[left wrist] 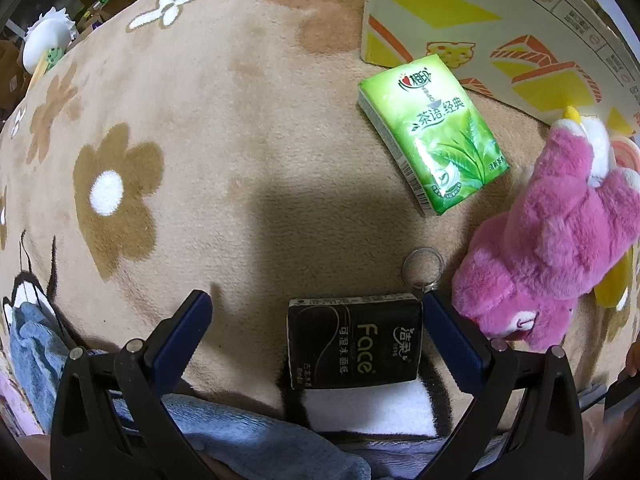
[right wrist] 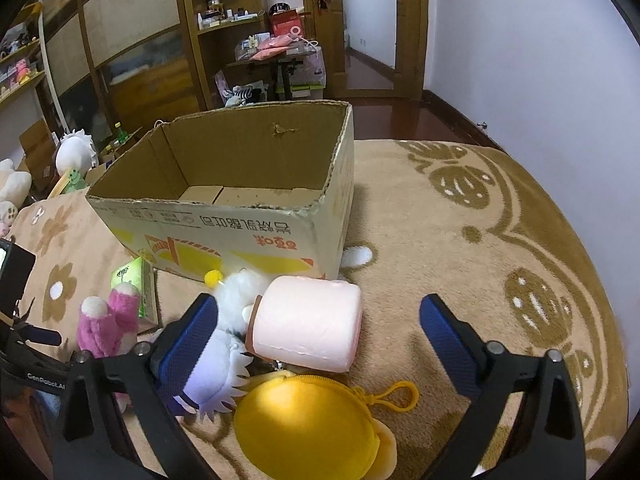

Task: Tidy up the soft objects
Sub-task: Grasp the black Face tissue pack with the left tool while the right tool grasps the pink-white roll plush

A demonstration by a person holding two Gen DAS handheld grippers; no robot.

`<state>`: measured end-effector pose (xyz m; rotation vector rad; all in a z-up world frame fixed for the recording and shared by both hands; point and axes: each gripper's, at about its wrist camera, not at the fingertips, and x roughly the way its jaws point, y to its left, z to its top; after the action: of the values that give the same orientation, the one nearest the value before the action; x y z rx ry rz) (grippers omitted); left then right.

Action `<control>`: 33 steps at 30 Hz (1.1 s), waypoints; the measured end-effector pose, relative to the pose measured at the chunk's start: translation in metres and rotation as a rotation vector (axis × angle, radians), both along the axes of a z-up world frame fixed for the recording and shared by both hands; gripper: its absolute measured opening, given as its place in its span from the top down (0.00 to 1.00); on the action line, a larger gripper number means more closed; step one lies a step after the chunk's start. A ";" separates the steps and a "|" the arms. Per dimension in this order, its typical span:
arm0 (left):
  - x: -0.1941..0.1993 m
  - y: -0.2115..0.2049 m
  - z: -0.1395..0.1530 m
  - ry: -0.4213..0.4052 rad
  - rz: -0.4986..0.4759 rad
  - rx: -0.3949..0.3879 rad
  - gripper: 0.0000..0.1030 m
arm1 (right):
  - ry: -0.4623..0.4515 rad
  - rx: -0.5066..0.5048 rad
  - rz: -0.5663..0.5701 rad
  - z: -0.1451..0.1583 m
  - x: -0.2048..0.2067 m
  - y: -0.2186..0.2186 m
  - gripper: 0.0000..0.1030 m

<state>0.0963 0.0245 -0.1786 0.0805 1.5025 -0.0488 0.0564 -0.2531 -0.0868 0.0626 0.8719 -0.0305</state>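
In the left wrist view my left gripper (left wrist: 316, 300) is open above the beige blanket. A black "Face" tissue pack (left wrist: 354, 342) lies between its fingers, close to the right one. A green tissue pack (left wrist: 434, 130) lies further ahead, and a pink plush bear (left wrist: 548, 240) lies at the right. In the right wrist view my right gripper (right wrist: 318, 306) is open. A pink soft roll (right wrist: 308, 322) lies between its fingers, with a yellow pouch (right wrist: 308, 426) nearer and a white plush (right wrist: 240, 292) to the left. The pink bear (right wrist: 110, 322) and the green pack (right wrist: 130, 276) show at the left.
An open, empty cardboard box (right wrist: 240, 216) stands on the blanket just beyond the toys; its printed side also shows in the left wrist view (left wrist: 500, 20). A blue cloth (left wrist: 36, 344) lies at the lower left. A metal key ring (left wrist: 423, 265) sits by the black pack.
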 end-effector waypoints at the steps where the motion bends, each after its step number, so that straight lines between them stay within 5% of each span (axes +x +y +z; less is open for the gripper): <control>1: -0.001 0.000 -0.001 0.001 -0.001 0.001 0.00 | 0.005 0.004 -0.001 -0.001 0.001 -0.001 0.02; 8: 0.000 -0.008 -0.003 0.040 -0.001 0.009 0.13 | 0.066 0.046 0.012 -0.013 0.005 -0.005 0.18; 12: 0.002 -0.009 -0.005 0.045 0.000 0.012 0.15 | 0.075 0.053 0.003 -0.016 0.006 -0.008 0.18; 20: -0.011 -0.019 -0.009 0.035 -0.037 0.017 0.37 | 0.091 0.080 0.019 -0.020 0.007 -0.010 0.35; 33: -0.022 -0.018 0.008 -0.053 -0.055 0.000 0.38 | 0.089 0.084 0.041 -0.017 0.004 -0.007 0.54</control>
<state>0.0747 0.0062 -0.1703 0.1227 1.4472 -0.0900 0.0607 -0.2597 -0.1038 0.1224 0.9629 0.0422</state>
